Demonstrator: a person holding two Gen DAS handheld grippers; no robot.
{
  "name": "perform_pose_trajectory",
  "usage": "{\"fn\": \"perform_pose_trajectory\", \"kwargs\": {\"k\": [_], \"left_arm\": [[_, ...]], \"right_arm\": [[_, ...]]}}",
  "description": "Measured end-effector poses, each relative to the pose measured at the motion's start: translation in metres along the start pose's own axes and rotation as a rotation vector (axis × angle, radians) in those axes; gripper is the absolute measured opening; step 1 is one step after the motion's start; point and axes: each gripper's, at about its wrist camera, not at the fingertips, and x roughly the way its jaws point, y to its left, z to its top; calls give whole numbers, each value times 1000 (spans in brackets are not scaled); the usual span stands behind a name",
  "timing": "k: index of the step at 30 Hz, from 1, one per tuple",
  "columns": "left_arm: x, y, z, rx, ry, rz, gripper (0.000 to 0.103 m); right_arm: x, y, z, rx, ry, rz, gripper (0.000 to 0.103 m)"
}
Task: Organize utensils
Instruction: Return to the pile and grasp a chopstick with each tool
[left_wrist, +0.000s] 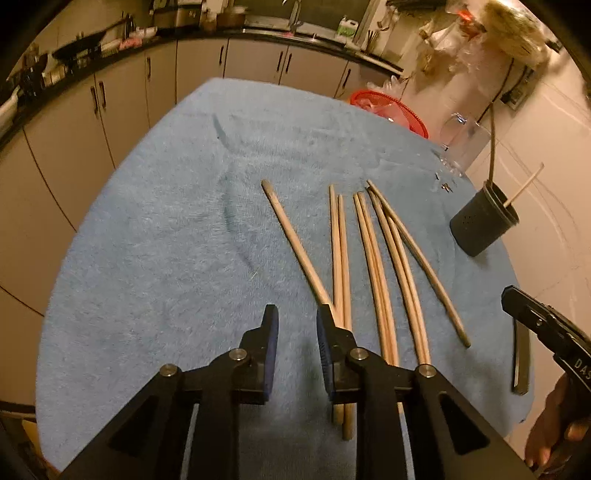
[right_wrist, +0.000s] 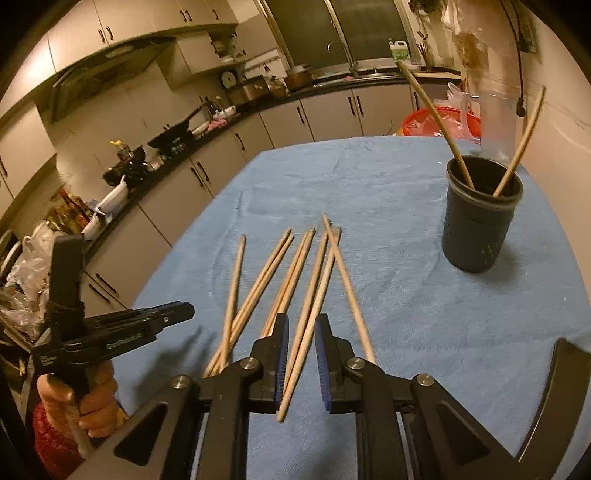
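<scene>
Both grippers hover low over the blue towel (left_wrist: 155, 229) that covers the table. On the left gripper (left_wrist: 297, 325) the jaws stand narrowly parted with only cloth showing between the blue pads; its right finger (left_wrist: 330, 332) overlaps the near ends of the chopsticks (left_wrist: 373, 258) in this view, and contact cannot be told. On the right gripper (right_wrist: 301, 332) the jaws are likewise a little apart, and one chopstick (right_wrist: 306, 321) runs through the gap without the pads visibly pressing on it.

Eight loose chopsticks lie flat on the towel in a loose fan: one by itself on the left, two pairs in the middle, and three on the right, one of them greyer. Their long axes run from the grippers away toward the far edge of the table, tips spreading apart at the far end.

One dark cup (right_wrist: 480, 225) stands upright to the right, well apart from the fan, with two more chopsticks leaning out of it in opposite directions.
</scene>
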Motion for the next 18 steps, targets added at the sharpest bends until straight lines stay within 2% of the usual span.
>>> {"fn": "perform_pose_trajectory", "kwargs": {"k": [3, 7, 12, 15, 17, 18], "left_arm": [[17, 7, 21, -67, 64, -32, 21], [41, 14, 51, -130, 108, -29, 21], [68, 14, 81, -161, 138, 69, 21], [82, 8, 92, -150, 152, 80, 20], [87, 6, 94, -139, 134, 124, 9], [89, 4, 94, -129, 137, 132, 9]], "right_arm": [[1, -4, 15, 22, 2, 4, 17], [-3, -3, 21, 19, -24, 6, 17], [-1, -3, 19, 17, -11, 14, 17], [0, -4, 23, 11, -5, 8, 17], [4, -6, 31, 8, 3, 12, 17], [7, -7, 34, 7, 10, 10, 17]]}}
